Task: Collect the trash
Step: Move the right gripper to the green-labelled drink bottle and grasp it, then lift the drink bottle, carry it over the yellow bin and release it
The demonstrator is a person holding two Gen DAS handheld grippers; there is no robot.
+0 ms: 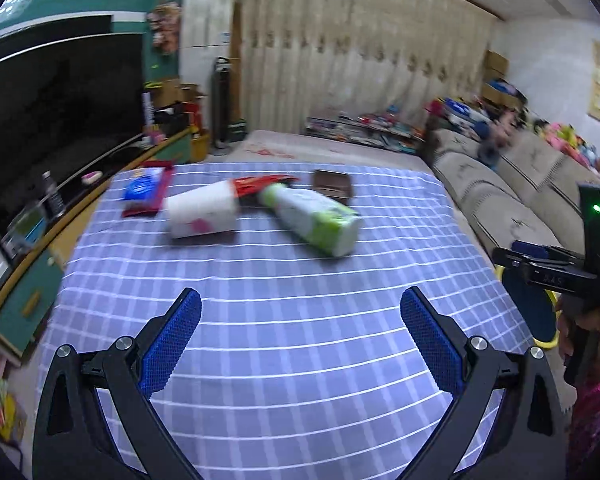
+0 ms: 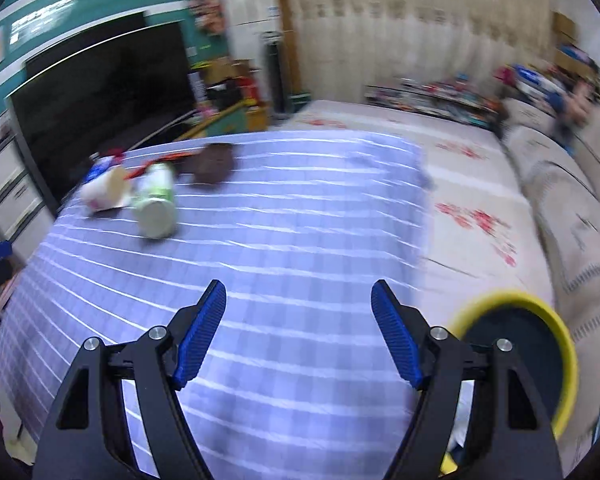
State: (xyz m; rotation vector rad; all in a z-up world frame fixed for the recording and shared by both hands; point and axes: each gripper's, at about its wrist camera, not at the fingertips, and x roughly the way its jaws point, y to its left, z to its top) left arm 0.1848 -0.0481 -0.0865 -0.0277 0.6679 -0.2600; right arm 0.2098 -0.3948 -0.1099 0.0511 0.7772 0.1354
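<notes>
Trash on the checkered bench (image 1: 284, 320), both grippers empty

Green-white bottle (image 1: 314, 218), paper cup (image 1: 202, 214), red wrapper (image 1: 260, 184) lie mid-bench near the yellow bin (image 2: 556, 356); labels too blurry to read. Left gripper (image 1: 300, 320) jaws wide, right gripper (image 2: 299, 312) jaws apart.

checked blue tablecloth (image 1: 284, 320), black television (image 1: 60, 120), beige sofa (image 1: 512, 200), cream curtains (image 1: 360, 40)

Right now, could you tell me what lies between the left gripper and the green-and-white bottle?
Nothing but bare checked tablecloth. In the left wrist view, the open left gripper faces the green-and-white bottle with only cloth between them.
</notes>
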